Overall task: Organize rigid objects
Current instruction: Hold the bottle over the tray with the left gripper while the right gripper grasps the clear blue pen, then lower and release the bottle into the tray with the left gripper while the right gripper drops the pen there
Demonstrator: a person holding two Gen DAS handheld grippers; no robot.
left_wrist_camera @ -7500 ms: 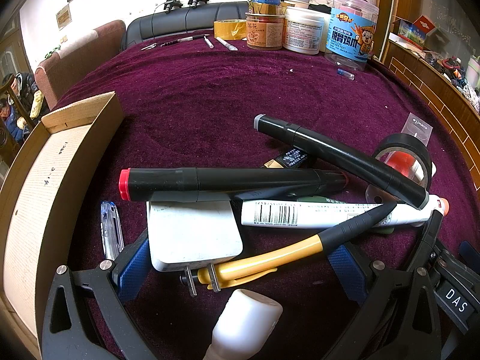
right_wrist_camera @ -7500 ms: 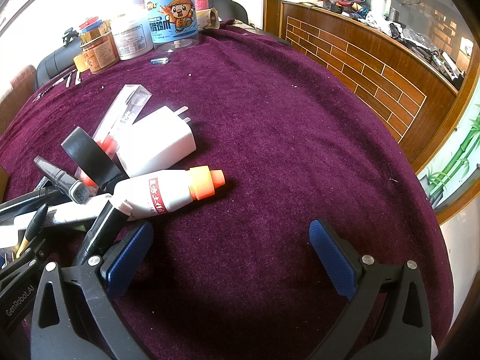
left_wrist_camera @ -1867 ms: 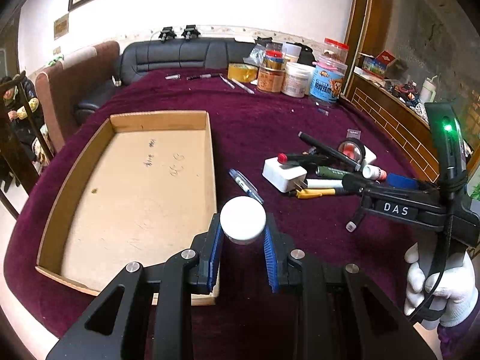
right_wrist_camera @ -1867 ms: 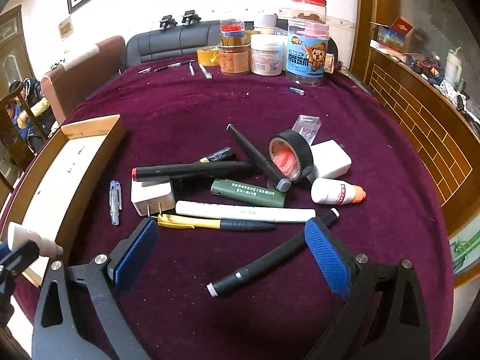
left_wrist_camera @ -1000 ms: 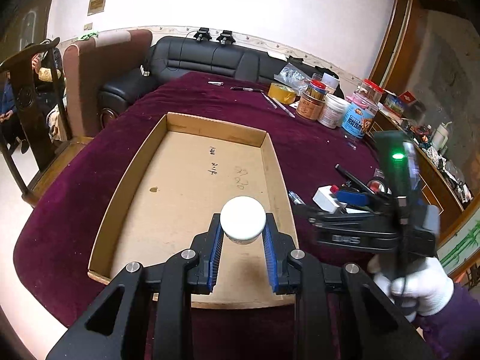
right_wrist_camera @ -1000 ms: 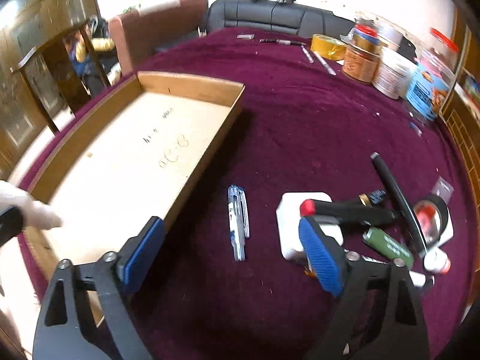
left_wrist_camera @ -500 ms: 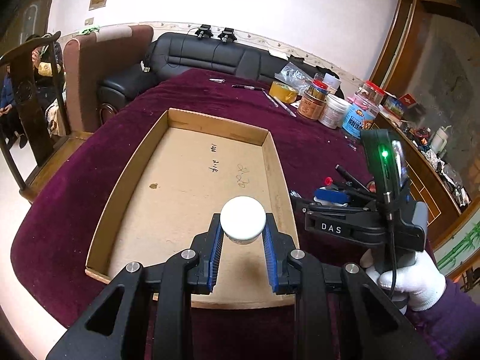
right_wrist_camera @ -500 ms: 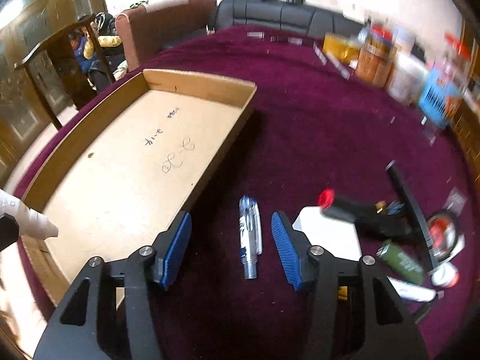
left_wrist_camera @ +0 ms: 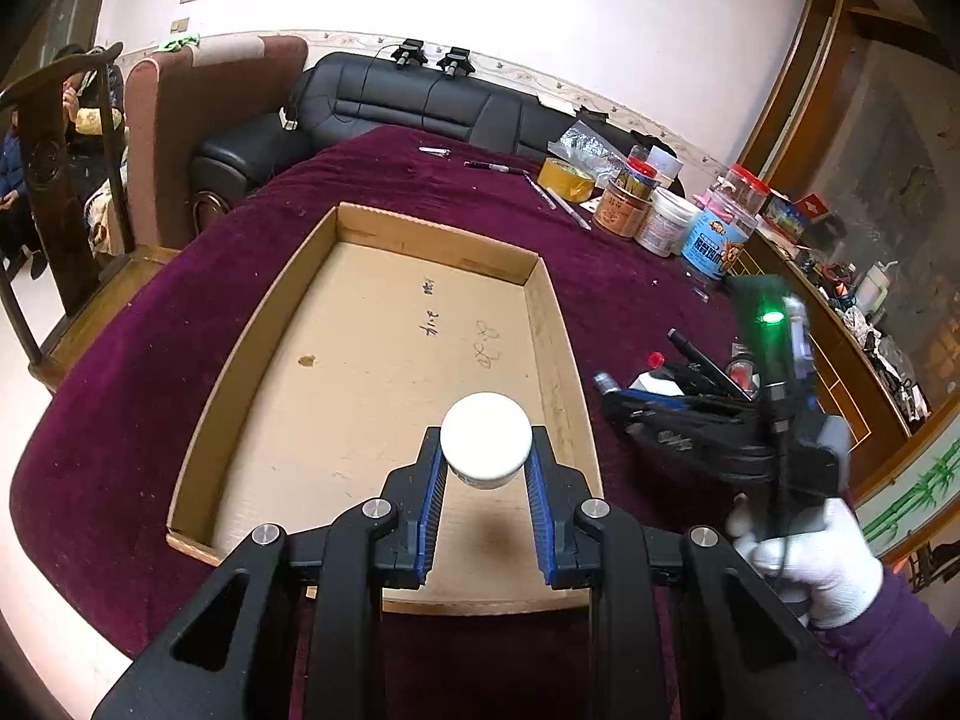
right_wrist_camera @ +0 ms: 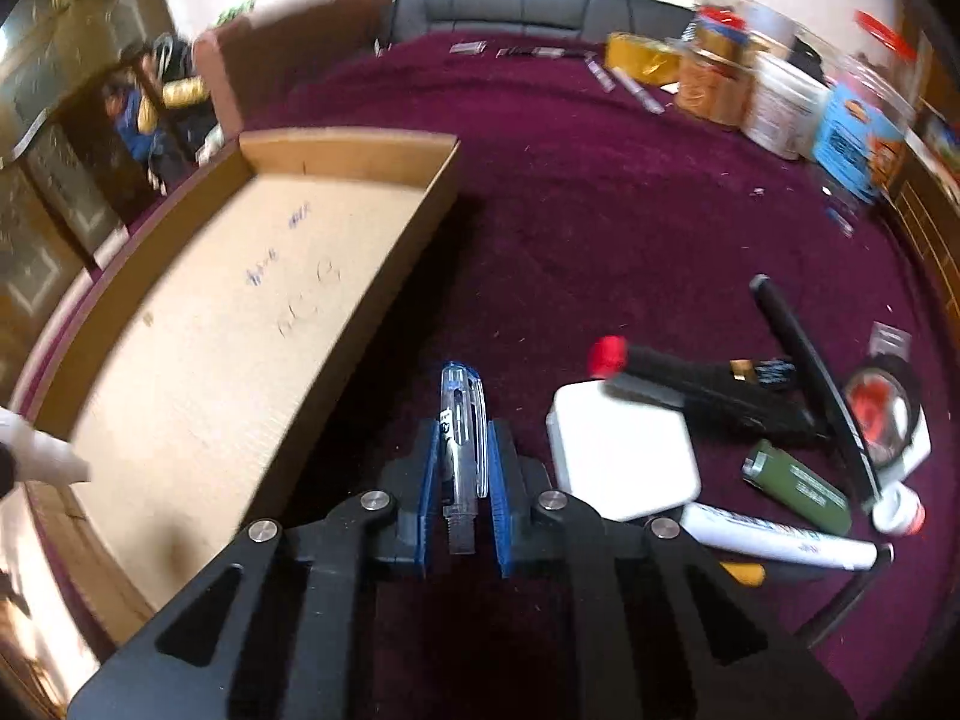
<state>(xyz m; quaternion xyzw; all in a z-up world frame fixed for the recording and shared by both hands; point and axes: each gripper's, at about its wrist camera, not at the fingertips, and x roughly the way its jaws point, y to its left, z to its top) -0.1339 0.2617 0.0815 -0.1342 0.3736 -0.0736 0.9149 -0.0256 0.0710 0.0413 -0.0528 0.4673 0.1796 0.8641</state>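
Clear plastic pen (right_wrist_camera: 461, 420) pinched by just-closing right gripper (right_wrist_camera: 461, 468); left gripper (left_wrist_camera: 486, 474) clamps round white bottle (left_wrist_camera: 486, 447).

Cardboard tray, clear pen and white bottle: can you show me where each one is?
cardboard tray (left_wrist_camera: 384, 360): left wrist view, bare floor of the tray.
clear pen (right_wrist_camera: 459, 420): right wrist view, middle of its barrel.
white bottle (left_wrist_camera: 486, 438): left wrist view, its round end.

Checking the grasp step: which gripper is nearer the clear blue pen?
Right. The right gripper has just closed on the clear blue pen; the left gripper holds a white bottle over the cardboard tray.
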